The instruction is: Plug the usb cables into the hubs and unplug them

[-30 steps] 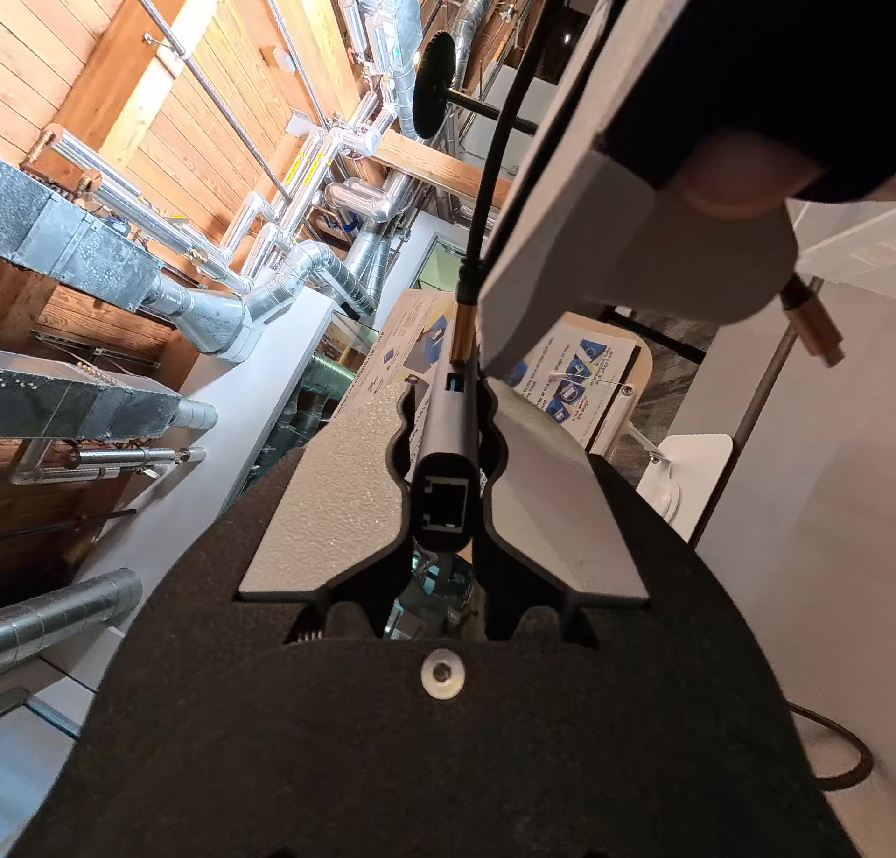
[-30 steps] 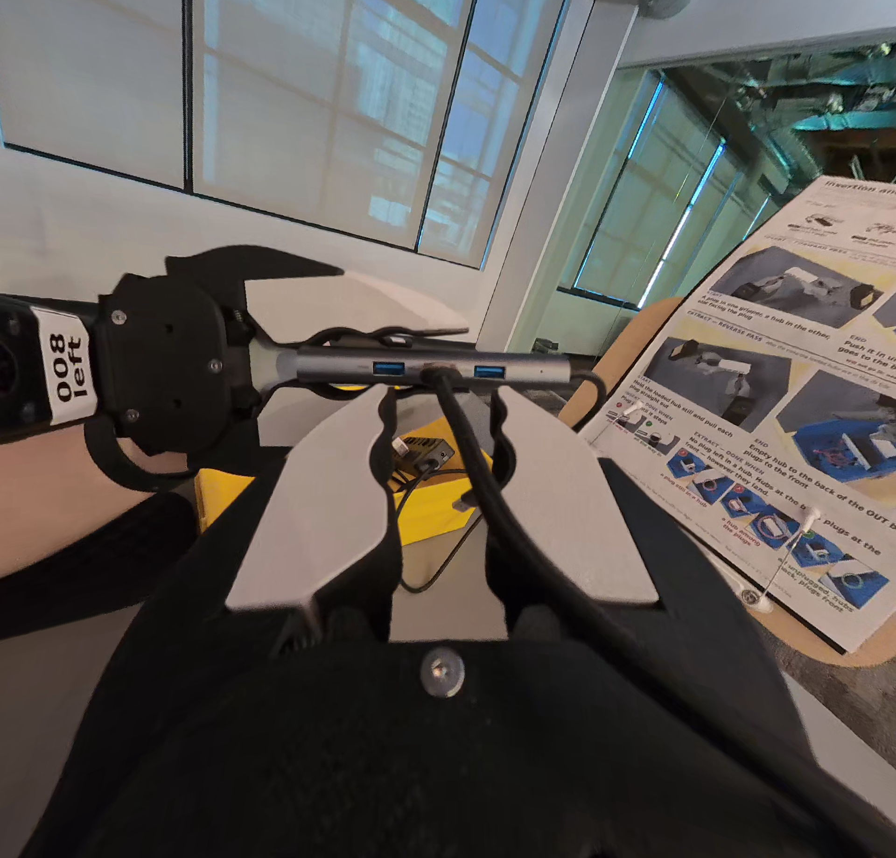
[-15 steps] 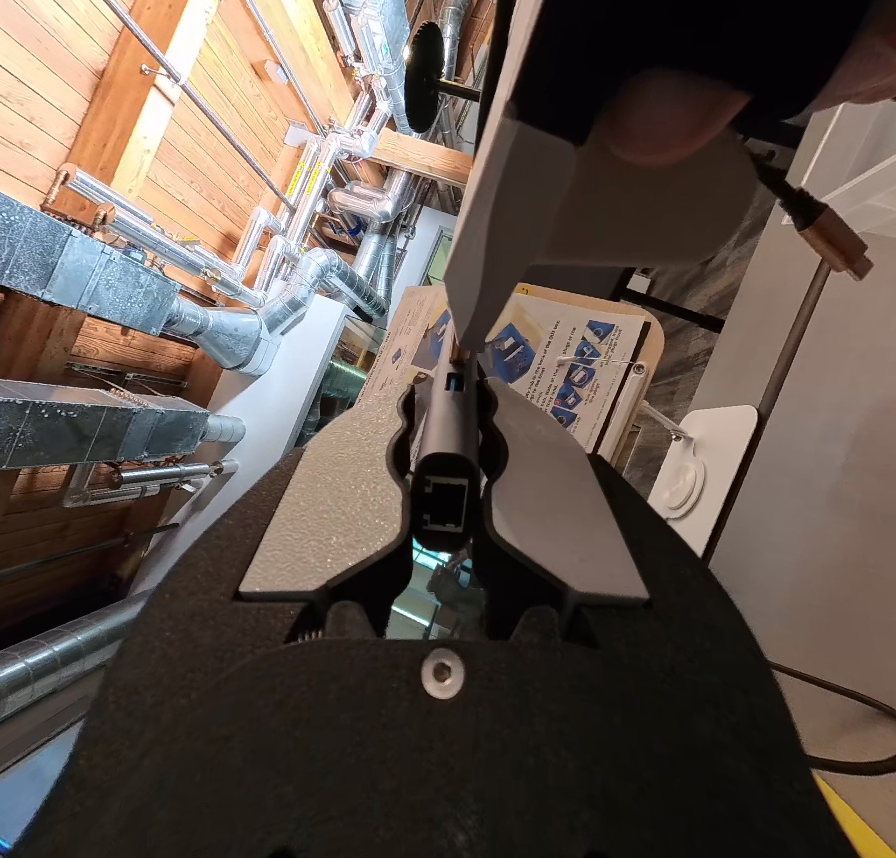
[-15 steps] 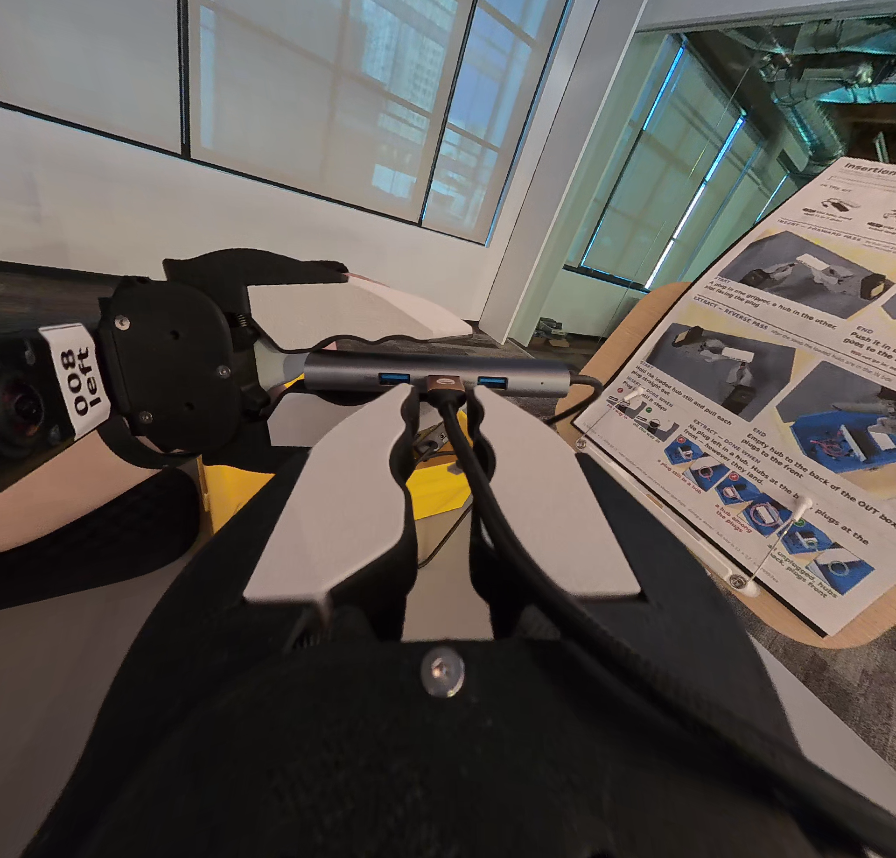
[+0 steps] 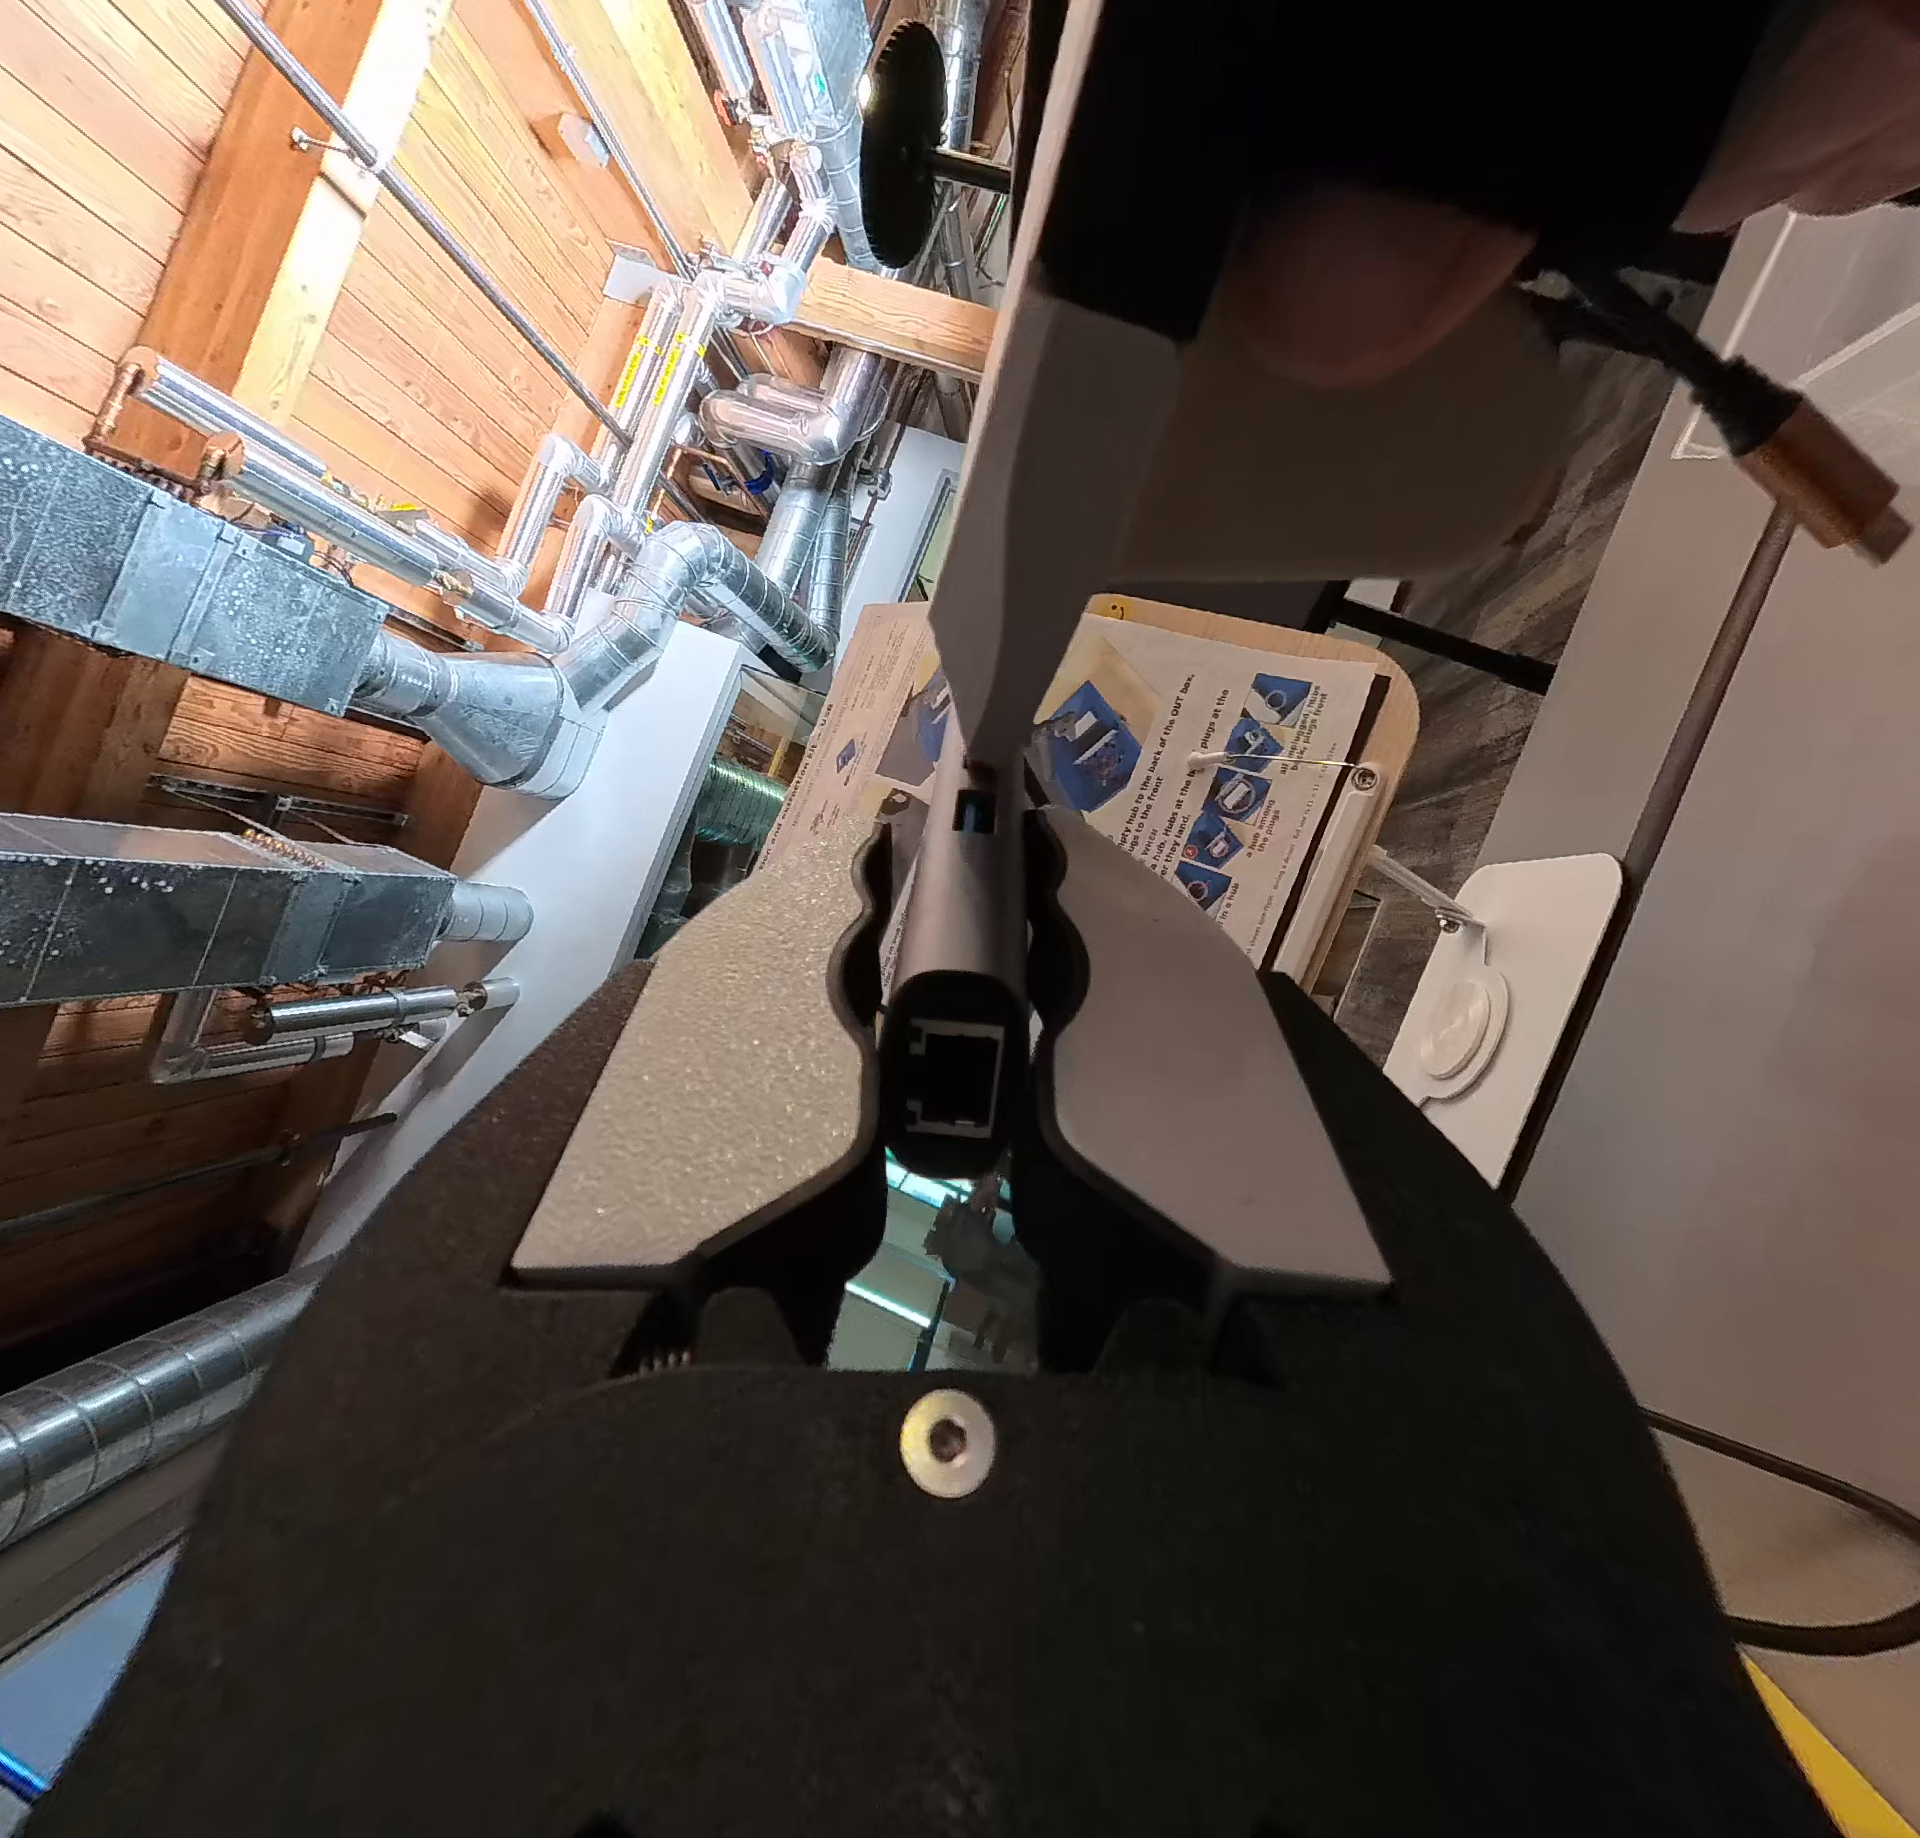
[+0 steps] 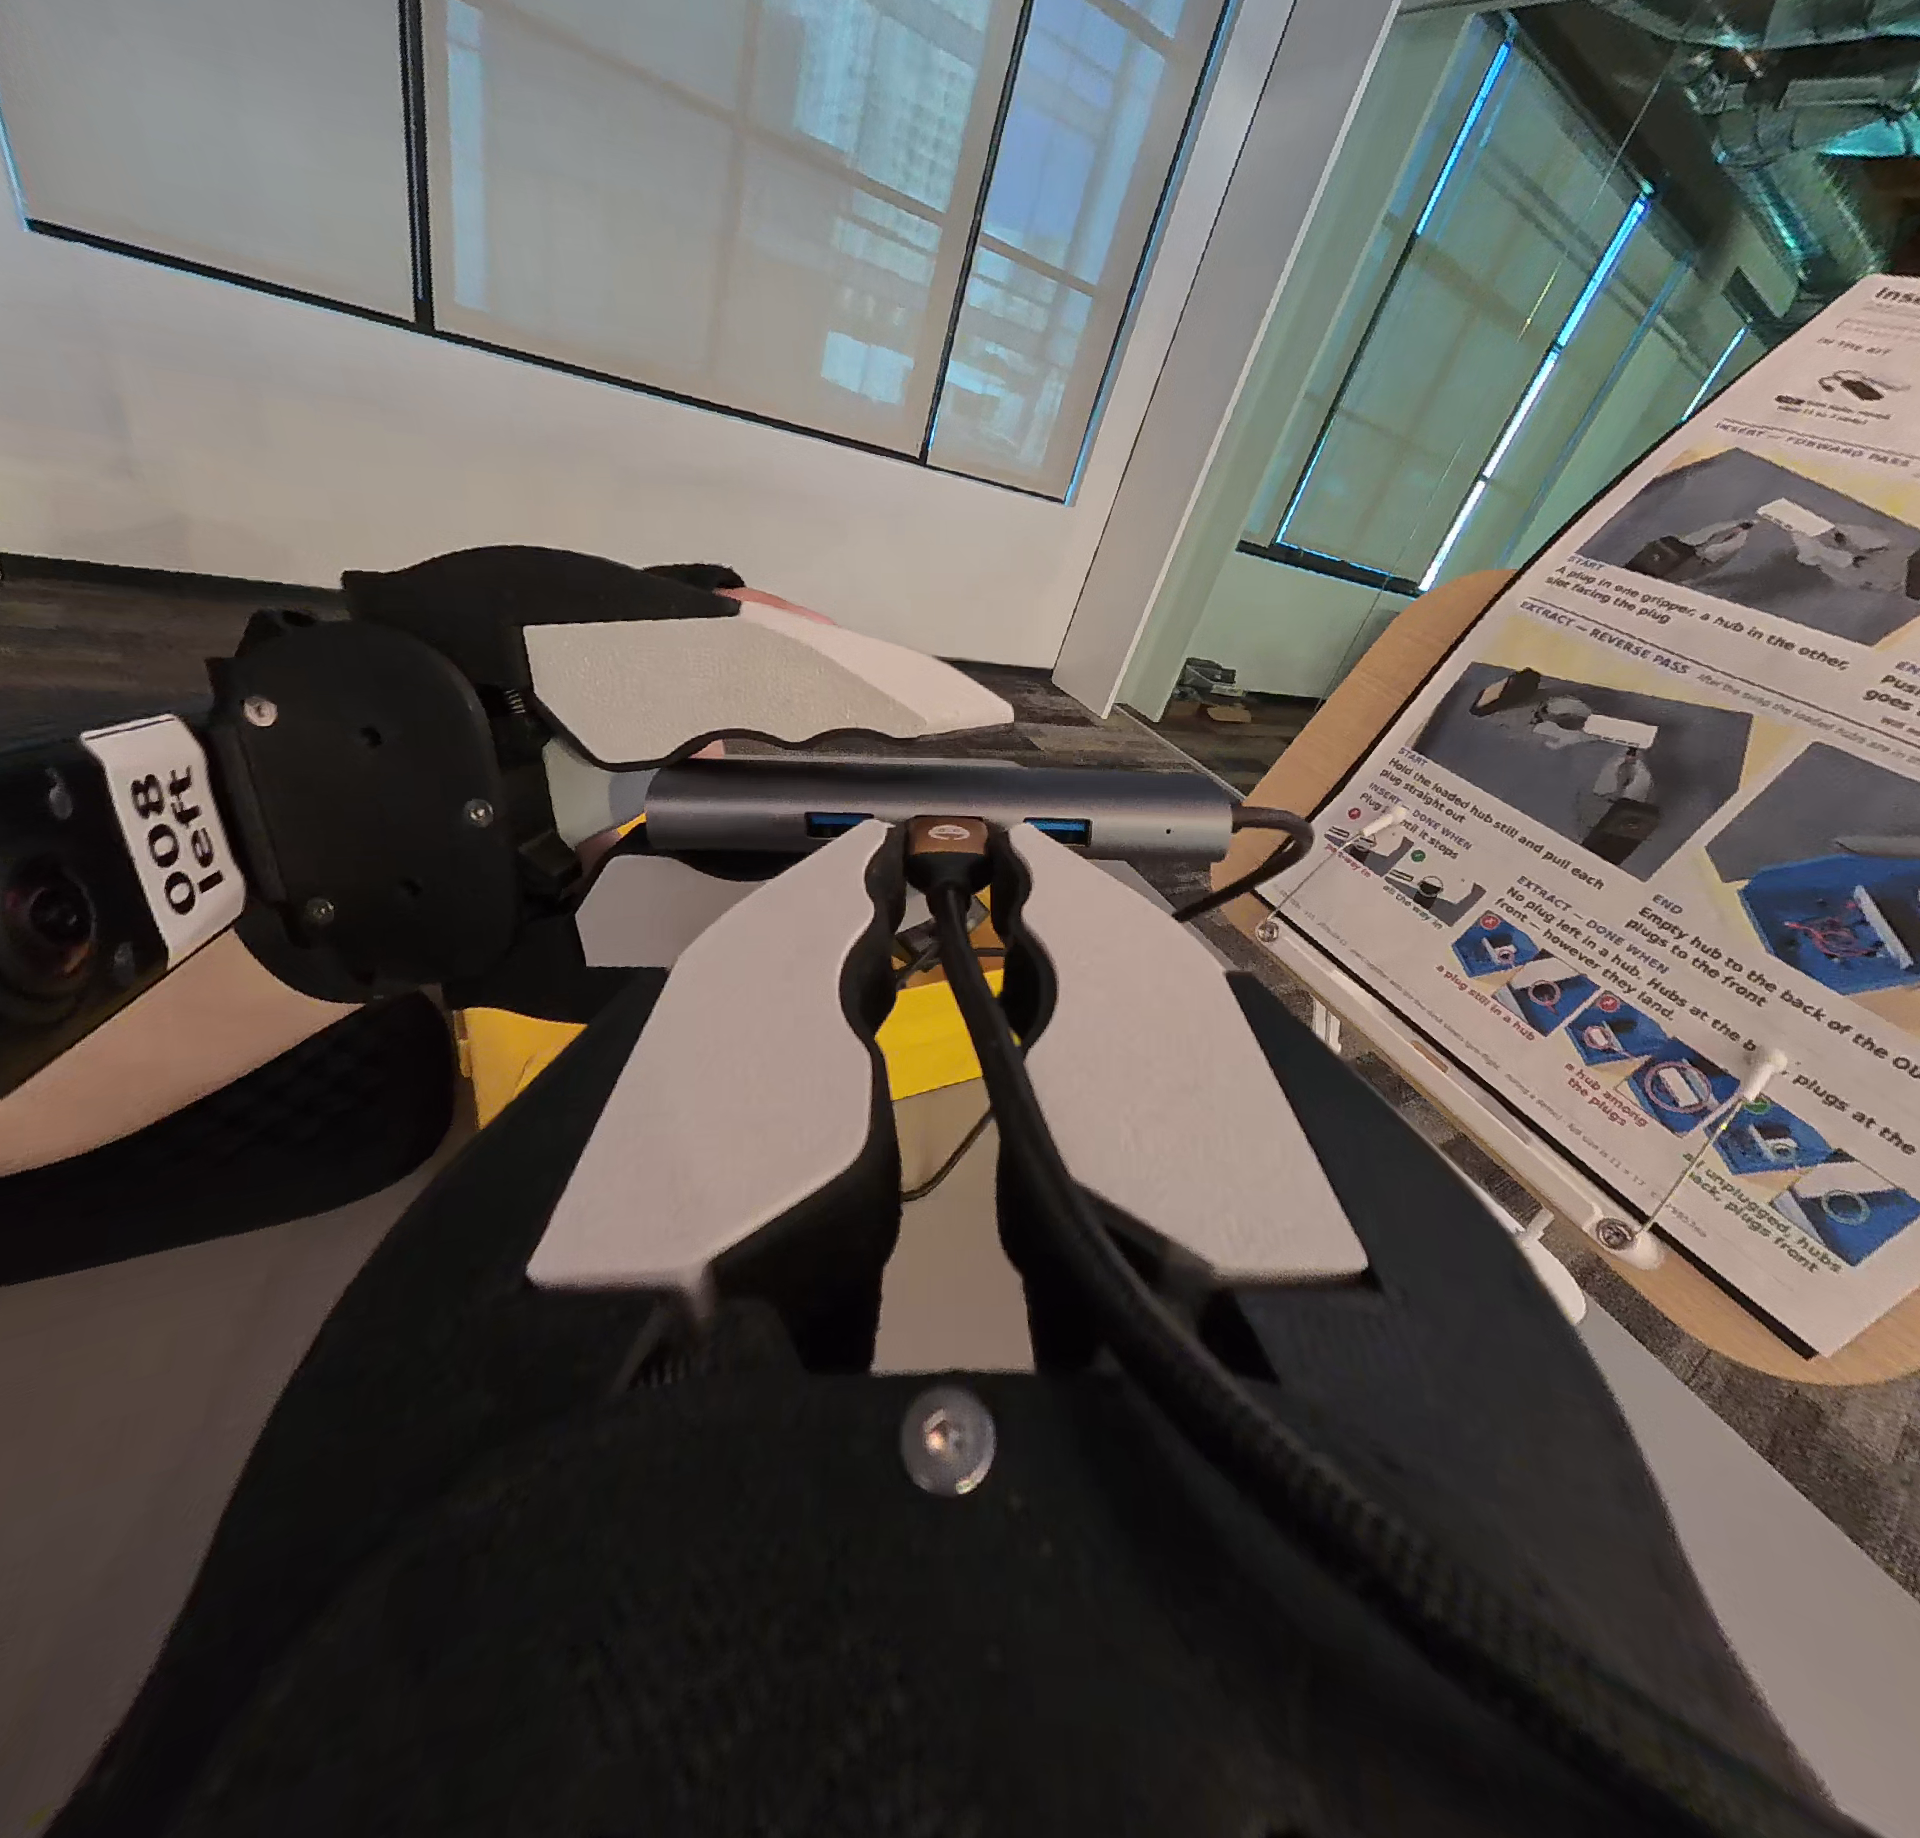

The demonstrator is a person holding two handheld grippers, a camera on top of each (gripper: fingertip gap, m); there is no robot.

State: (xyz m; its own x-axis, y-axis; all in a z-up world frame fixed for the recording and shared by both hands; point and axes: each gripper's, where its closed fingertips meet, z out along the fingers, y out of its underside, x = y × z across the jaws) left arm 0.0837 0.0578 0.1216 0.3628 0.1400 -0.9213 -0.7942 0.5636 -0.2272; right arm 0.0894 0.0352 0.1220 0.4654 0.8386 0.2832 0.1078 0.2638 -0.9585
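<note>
- On the left of the right wrist view I see my left gripper (image 6: 665,749) clenched on the near end of the grey hub (image 6: 935,812), holding it level in the air above the tabletop (image 6: 208,1373).
- In the left wrist view the hub (image 5: 951,967) sits end-on between the fingers, its square end socket facing the camera.
- In the middle, my right gripper (image 6: 948,853) is clamped on the copper-coloured plug (image 6: 948,838) of the black braided usb cable (image 6: 997,1040). The plug sits in the hub's middle port, between two blue ports that are empty.
- I judge this plug as seated or nearly so; I cannot tell whether it is fully home.
- The cable's other copper plug (image 5: 1829,484) hangs free at the upper right of the left wrist view.
- Below the hub, a yellow box (image 6: 925,1040) holds other pieces I cannot make out.
- On the right stands an instruction sheet (image 6: 1662,905) on a wooden board.
- Left to do, as I judge: two ports unfilled, then the unplugging.
</note>
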